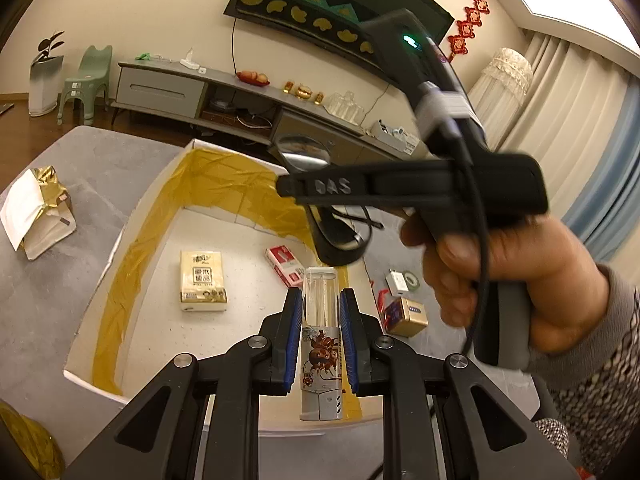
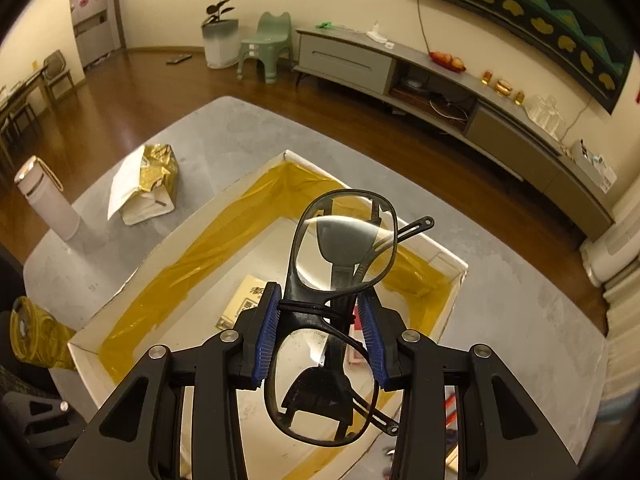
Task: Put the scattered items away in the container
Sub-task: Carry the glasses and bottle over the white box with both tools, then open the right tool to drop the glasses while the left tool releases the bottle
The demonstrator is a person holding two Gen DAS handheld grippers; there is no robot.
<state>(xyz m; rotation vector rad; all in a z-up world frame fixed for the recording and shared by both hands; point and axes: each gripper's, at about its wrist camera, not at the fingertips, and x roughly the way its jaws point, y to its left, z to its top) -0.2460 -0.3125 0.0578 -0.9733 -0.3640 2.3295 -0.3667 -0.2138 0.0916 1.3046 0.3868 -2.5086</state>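
Note:
My left gripper [image 1: 320, 312] is shut on a slim upright bottle [image 1: 322, 344] with a clear cap and a cartoon label, held over the near edge of the white box [image 1: 120, 240] lined with yellow tape. My right gripper [image 2: 322, 320] is shut on black-framed glasses [image 2: 340, 264], held above the same box [image 2: 452, 260]. In the left wrist view the right gripper's body and the hand [image 1: 520, 280] holding it hang over the box's right side, with a lens of the glasses [image 1: 304, 152] showing. A tissue pack [image 1: 202, 280] and a red-and-white packet [image 1: 286, 264] lie inside the box.
On the grey table [image 1: 60, 280], right of the box, lie a white charger [image 1: 397, 283], a green tape roll [image 1: 412, 280] and a small gold box [image 1: 406, 316]. A gold bag [image 2: 148, 184] and a white flask [image 2: 44, 200] stand at the left. A yellow cable bundle [image 2: 32, 332] sits near left.

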